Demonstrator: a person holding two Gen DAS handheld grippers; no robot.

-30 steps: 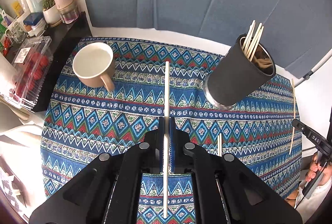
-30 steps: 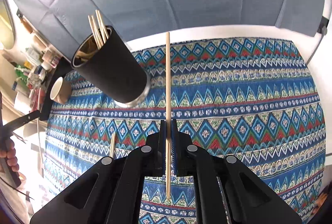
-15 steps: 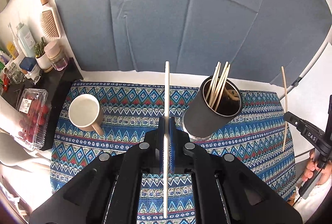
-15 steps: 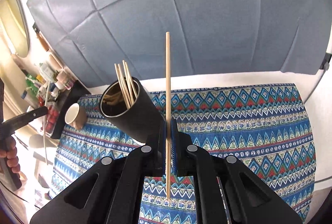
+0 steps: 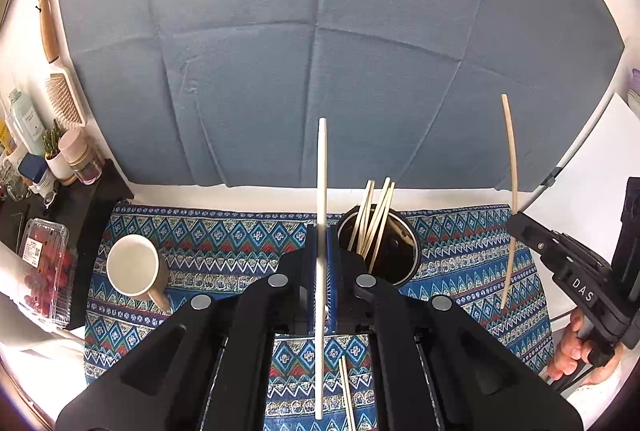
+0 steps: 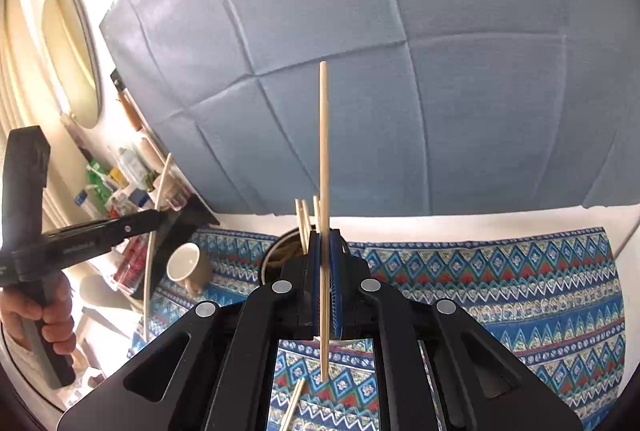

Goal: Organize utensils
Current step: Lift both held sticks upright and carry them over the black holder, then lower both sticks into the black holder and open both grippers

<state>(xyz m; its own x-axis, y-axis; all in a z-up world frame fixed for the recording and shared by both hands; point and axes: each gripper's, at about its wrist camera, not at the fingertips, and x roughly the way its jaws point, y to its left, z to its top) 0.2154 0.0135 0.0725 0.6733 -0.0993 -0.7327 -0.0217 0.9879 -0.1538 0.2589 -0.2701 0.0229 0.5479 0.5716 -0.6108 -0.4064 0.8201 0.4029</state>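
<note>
My left gripper (image 5: 320,271) is shut on a pale chopstick (image 5: 322,183) that stands upright, just left of the black utensil cup (image 5: 394,263), which holds several chopsticks (image 5: 376,215). My right gripper (image 6: 325,279) is shut on a wooden chopstick (image 6: 324,151), also upright, right in front of the same cup (image 6: 280,255). Each gripper shows in the other's view, the right (image 5: 516,219) and the left (image 6: 158,217). One loose chopstick (image 5: 346,391) lies on the patterned cloth (image 5: 224,251) below the grippers; it also shows in the right wrist view (image 6: 294,403).
A beige mug (image 5: 134,269) stands on the cloth at the left. A black side shelf (image 5: 96,191) holds bottles, jars and a strawberry box (image 5: 44,267). A blue padded backdrop (image 5: 320,51) rises behind the table.
Both grippers have lifted and tilted up with their chopsticks, now upright, and closed in on the black cup from either side.
</note>
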